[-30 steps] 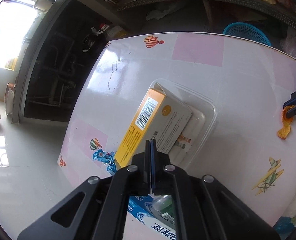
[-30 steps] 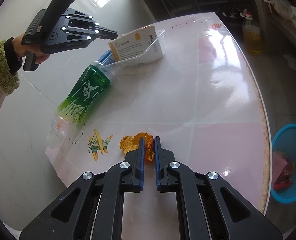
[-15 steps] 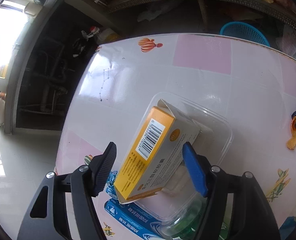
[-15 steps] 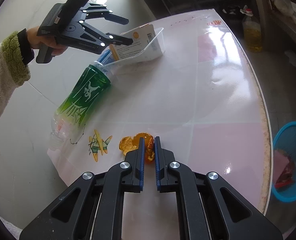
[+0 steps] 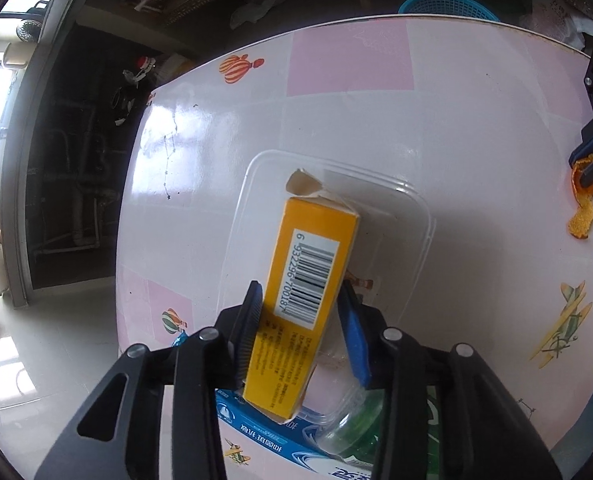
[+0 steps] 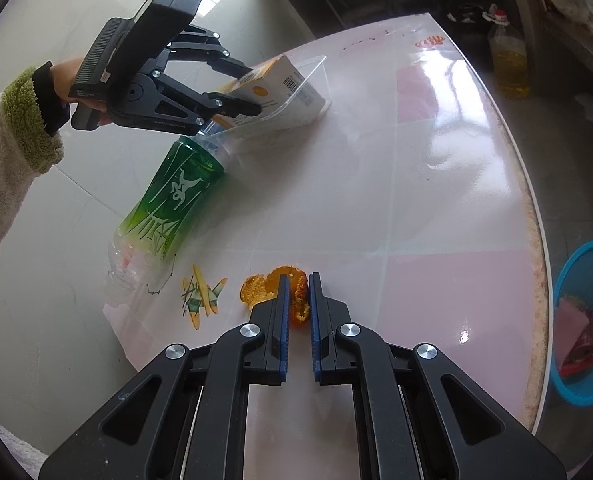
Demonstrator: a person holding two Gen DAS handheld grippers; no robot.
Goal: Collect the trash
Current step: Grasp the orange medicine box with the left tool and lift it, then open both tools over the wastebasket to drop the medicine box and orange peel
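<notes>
- Two views, taken in turn. Left wrist view: the left gripper (image 5: 302,320) has its jaws closing around a yellow carton (image 5: 308,292) that stands tilted in a clear plastic tray (image 5: 412,216). The left pad touches the carton's side, while a narrow gap shows at the blue right pad.
- Same view: under the tray's near end lie a blue packet (image 5: 264,436) and a green bottle (image 5: 352,428). Everything sits on a pink and white table (image 5: 456,128). A blue basket (image 5: 448,2) stands beyond the table's far edge.
- Right wrist view: the right gripper (image 6: 298,304) is clamped on an orange peel (image 6: 300,300) at the table's near edge. Part of the peel spreads on the tabletop just left of the fingers.
- Same view: a hand (image 6: 66,84) in a fleecy sleeve (image 6: 12,152) holds the left gripper at the carton. The basket, with some trash in it, stands on the floor at far right.
</notes>
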